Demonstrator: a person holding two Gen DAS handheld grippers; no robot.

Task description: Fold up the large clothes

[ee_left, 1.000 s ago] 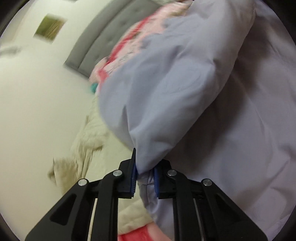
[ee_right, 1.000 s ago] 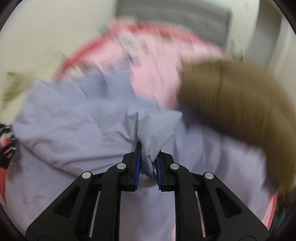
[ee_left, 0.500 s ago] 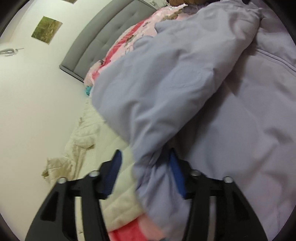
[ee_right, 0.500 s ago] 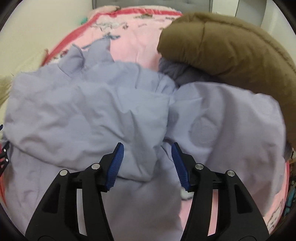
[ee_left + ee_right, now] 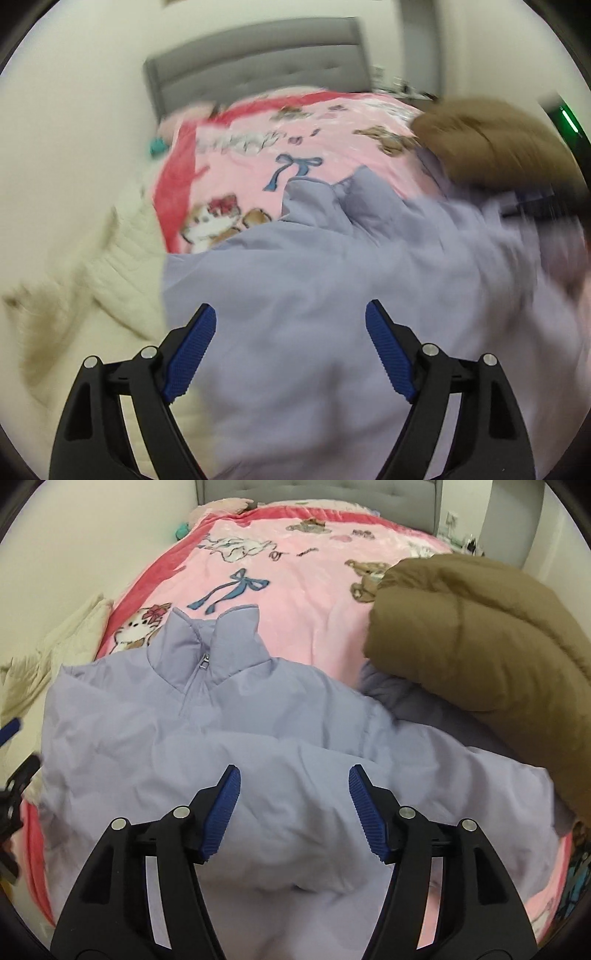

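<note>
A lilac padded jacket (image 5: 236,738) lies spread on the bed, its stand-up collar and zip pointing toward the headboard and a sleeve folded across its front. My right gripper (image 5: 294,779) hovers above the folded part, its jaws opening, nothing between the blue pads. In the blurred left wrist view the same jacket (image 5: 314,280) fills the lower half. My left gripper (image 5: 290,317) stands over it with jaws opening wide and nothing held. The other gripper's black frame shows at the right edge (image 5: 535,206).
A pink cartoon-print blanket (image 5: 295,565) covers the bed. A folded brown padded coat (image 5: 476,635) lies at the right, partly on a grey garment (image 5: 413,698). Cream bedding (image 5: 59,642) bunches along the left wall. A grey tufted headboard (image 5: 258,77) stands at the far end.
Both grippers let go of the lilac fabric and their jaws spread. The left gripper rose and rolled, swinging its view from the wall side toward the headboard. The released sleeve now lies across the jacket.
</note>
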